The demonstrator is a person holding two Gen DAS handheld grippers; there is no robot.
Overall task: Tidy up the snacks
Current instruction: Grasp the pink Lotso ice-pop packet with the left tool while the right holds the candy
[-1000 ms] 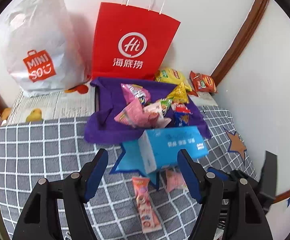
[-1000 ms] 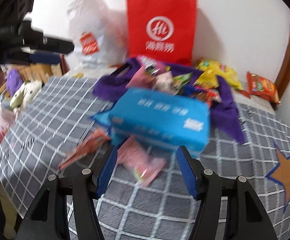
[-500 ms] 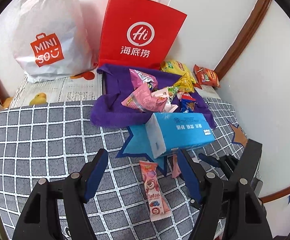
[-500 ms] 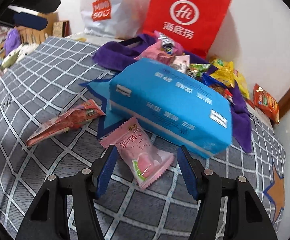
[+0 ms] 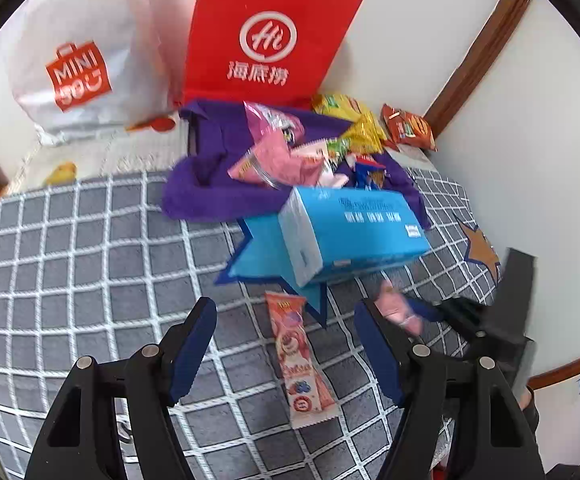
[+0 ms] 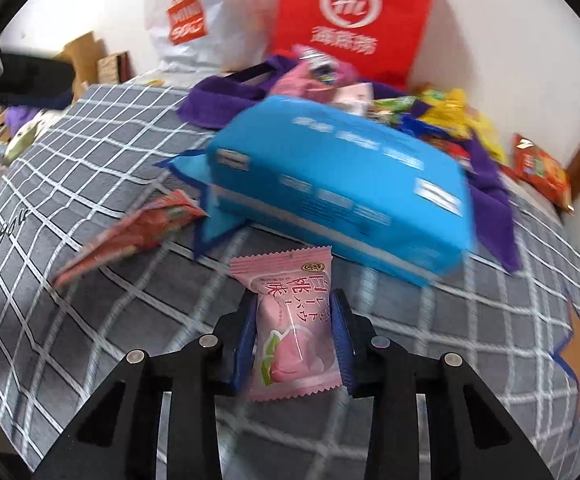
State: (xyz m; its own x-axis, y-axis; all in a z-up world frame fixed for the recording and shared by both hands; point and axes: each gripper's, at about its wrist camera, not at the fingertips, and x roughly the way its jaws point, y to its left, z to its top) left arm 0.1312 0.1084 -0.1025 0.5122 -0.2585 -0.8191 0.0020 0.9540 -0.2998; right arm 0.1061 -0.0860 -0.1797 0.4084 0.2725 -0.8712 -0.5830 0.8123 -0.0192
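My right gripper (image 6: 294, 332) is shut on a pink peach candy packet (image 6: 292, 320), held just above the grey checked bedspread (image 6: 89, 320). The packet also shows in the left wrist view (image 5: 396, 308), beside the right gripper's black body (image 5: 490, 320). My left gripper (image 5: 285, 344) is open and empty above a long red strawberry snack bar (image 5: 298, 356), which also lies in the right wrist view (image 6: 129, 232). A blue tissue pack (image 5: 354, 232) lies behind. A purple cloth bag (image 5: 209, 184) holds a heap of snack packets (image 5: 290, 152).
A red paper bag (image 5: 265, 36) and a white Miniso bag (image 5: 77, 52) stand against the back wall. Yellow (image 5: 346, 108) and orange (image 5: 408, 130) snack bags lie in the far right corner. The wall is close on the right.
My right gripper has moved forward and shut on the pink candy packet, which lay loose between its open fingers before. My left gripper stayed open, shifting slightly.
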